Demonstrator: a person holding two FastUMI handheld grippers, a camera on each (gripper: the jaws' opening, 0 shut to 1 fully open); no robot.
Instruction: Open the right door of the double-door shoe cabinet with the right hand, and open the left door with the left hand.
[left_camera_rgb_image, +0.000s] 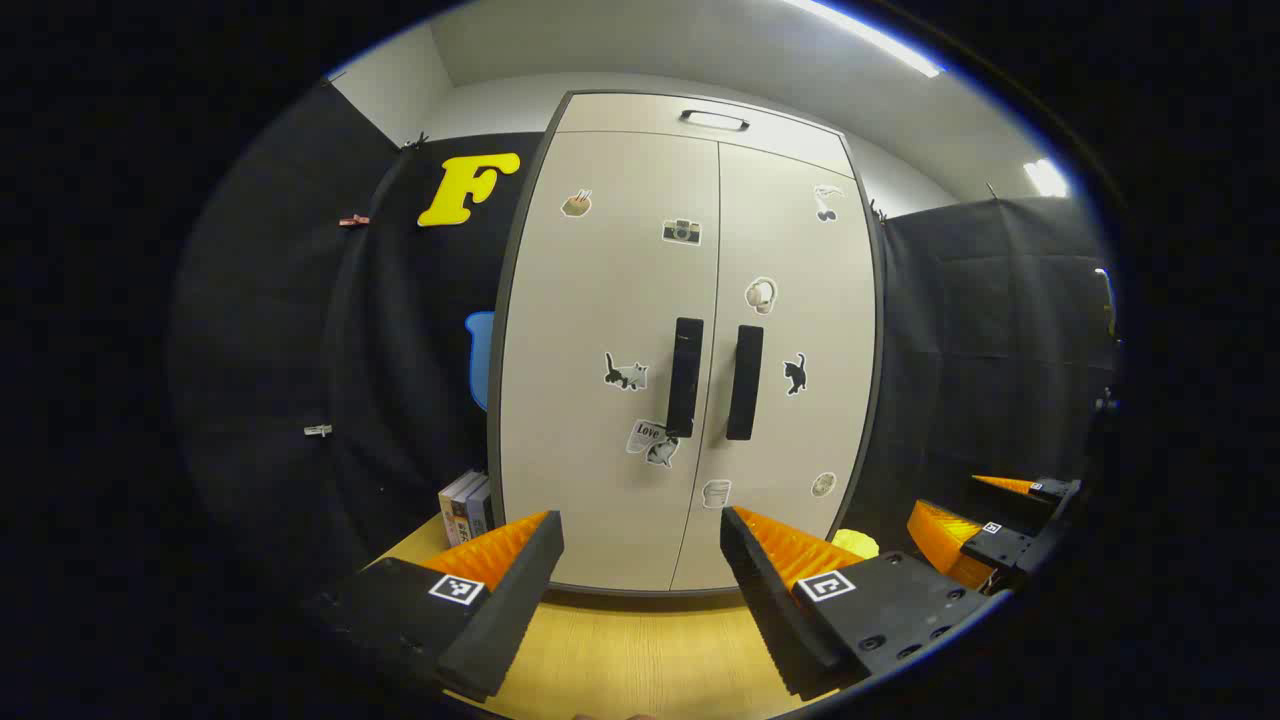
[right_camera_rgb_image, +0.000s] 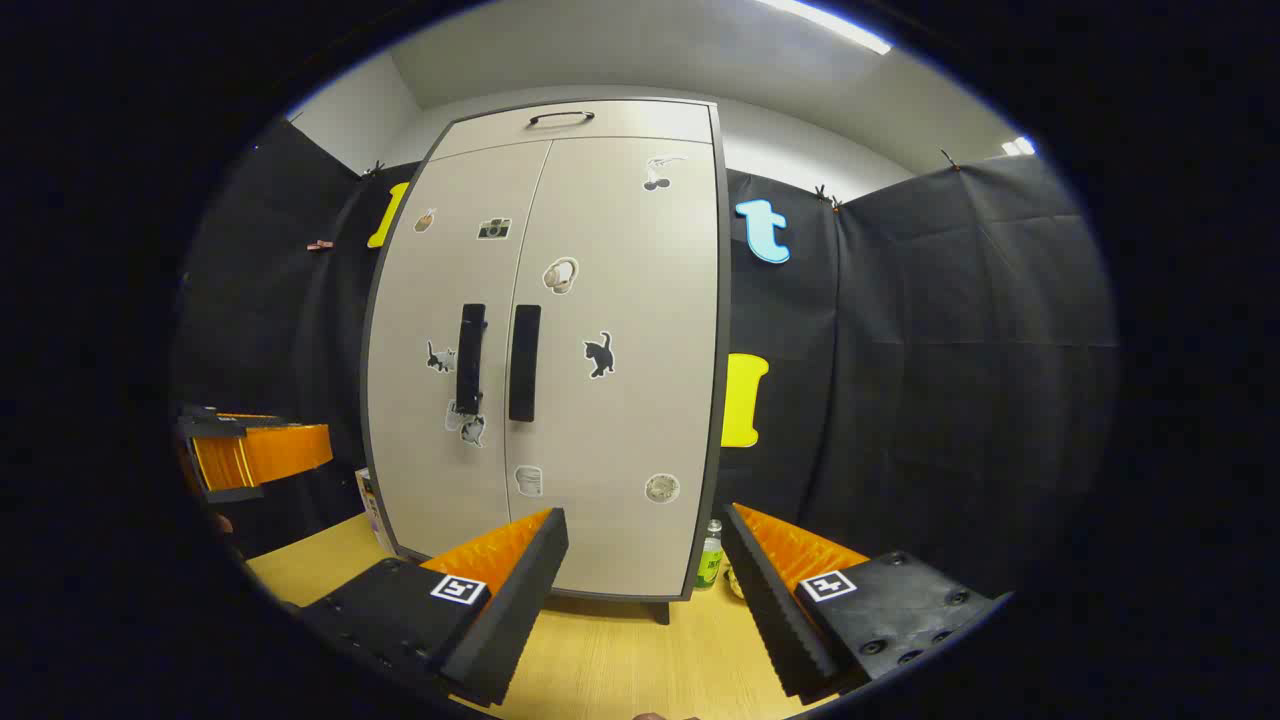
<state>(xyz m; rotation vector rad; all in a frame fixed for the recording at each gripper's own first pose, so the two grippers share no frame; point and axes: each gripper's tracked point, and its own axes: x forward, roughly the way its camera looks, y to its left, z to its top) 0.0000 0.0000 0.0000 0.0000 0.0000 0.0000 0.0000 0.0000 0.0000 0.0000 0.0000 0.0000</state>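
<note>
We see books (left_camera_rgb_image: 466, 507) standing upright on the wooden table (left_camera_rgb_image: 620, 650) (at one lower corner of the furniture), and a green bottle (right_camera_rgb_image: 709, 566) at the other corner.

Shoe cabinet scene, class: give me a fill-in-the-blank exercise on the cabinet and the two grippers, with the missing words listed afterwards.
1. Both doors of the shoe cabinet are ____.
2. The left gripper and the right gripper both have their jaws ____.
3. The two door handles run ____, side by side at the middle seam.
4. The green bottle stands on the ____ beside the cabinet.

Missing words: closed; open; vertically; table
</note>
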